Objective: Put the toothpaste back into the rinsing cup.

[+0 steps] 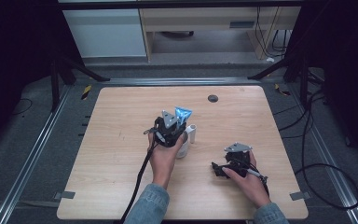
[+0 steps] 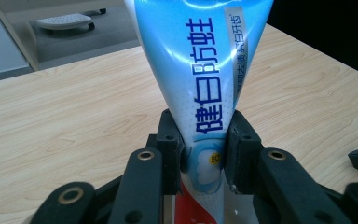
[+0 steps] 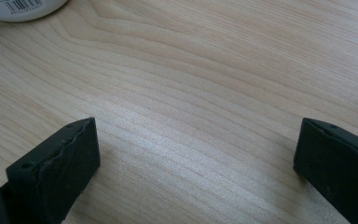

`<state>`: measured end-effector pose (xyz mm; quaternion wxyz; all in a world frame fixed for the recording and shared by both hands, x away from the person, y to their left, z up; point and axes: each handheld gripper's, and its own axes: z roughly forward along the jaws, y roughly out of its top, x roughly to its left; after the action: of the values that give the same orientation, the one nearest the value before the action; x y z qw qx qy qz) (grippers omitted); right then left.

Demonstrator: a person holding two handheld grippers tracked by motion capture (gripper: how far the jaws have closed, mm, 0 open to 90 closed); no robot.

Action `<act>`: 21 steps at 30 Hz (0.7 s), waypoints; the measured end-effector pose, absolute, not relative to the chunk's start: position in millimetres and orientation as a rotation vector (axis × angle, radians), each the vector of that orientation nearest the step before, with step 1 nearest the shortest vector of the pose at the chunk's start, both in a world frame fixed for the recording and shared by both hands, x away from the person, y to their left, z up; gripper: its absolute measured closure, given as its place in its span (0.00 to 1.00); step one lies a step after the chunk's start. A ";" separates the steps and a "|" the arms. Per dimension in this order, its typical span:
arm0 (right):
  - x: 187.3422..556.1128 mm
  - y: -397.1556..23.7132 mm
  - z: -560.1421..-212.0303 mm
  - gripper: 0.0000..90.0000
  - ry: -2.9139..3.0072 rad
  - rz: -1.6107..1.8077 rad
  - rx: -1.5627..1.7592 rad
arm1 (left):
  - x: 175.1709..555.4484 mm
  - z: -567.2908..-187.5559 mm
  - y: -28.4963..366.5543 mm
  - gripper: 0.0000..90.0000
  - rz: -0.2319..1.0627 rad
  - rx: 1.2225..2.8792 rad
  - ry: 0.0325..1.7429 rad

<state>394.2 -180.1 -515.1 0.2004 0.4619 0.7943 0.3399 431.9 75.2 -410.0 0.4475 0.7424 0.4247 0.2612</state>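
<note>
Holding the toothpaste tube [image 2: 200, 88] in my left gripper [image 2: 204, 154], I have the jaws clamped on its narrow lower body, just above the red band, with the flat crimped tail fanning wide above them. In the high view the tube [image 1: 183, 113] stands upright in the left gripper [image 1: 170, 125], over the middle of the worktop [image 1: 121, 140].

Handling judgement:
- Weight: light; the grip should carry it without strain.
- Stiffness: soft laminate wall. It yields under pressure, so hard clamping on the filled body may dent it or force paste toward the cap.
- Surface: glossy and smooth, hence likely slippery; the taper could let it slide between the pads.
- Best hold: the firmer shoulder near the cap, or the flat crimped tail, which cannot squeeze out contents.

A white bottle [image 1: 184, 145] stands on the worktop just beside my left hand [image 1: 164, 156], with a small white cylinder [image 1: 191, 134] next to it; I cannot tell whether either touches the tube.

My right gripper [image 1: 223, 169] rests low over the worktop, well apart from the tube, its jaws spread wide and empty over bare wood. The white bottle's base [image 3: 23, 9] sits at the far edge of its view.
</note>
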 end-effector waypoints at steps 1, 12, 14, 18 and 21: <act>394.3 -180.2 -515.1 0.01 2.220 0.950 1.289 | 431.6 -410.0 74.9 0.78 0.646 1.838 1.052; 394.2 -180.1 -515.1 0.01 2.220 0.950 1.292 | 431.5 -410.2 74.3 0.76 0.663 1.847 1.043; 394.2 -180.1 -515.1 0.01 2.220 0.950 1.291 | 431.6 -410.3 74.2 0.76 0.664 1.849 1.041; 394.2 -180.1 -515.1 0.01 2.220 0.950 1.292 | 431.4 -410.1 74.2 0.76 0.666 1.849 1.041; 394.2 -180.1 -515.1 0.01 2.220 0.951 1.292 | 431.4 -410.1 74.2 0.75 0.672 1.850 1.043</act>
<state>394.2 -180.1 -515.1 0.2002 0.4621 0.7942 0.3401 431.4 74.2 -410.1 0.4412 0.7453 0.4201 0.2707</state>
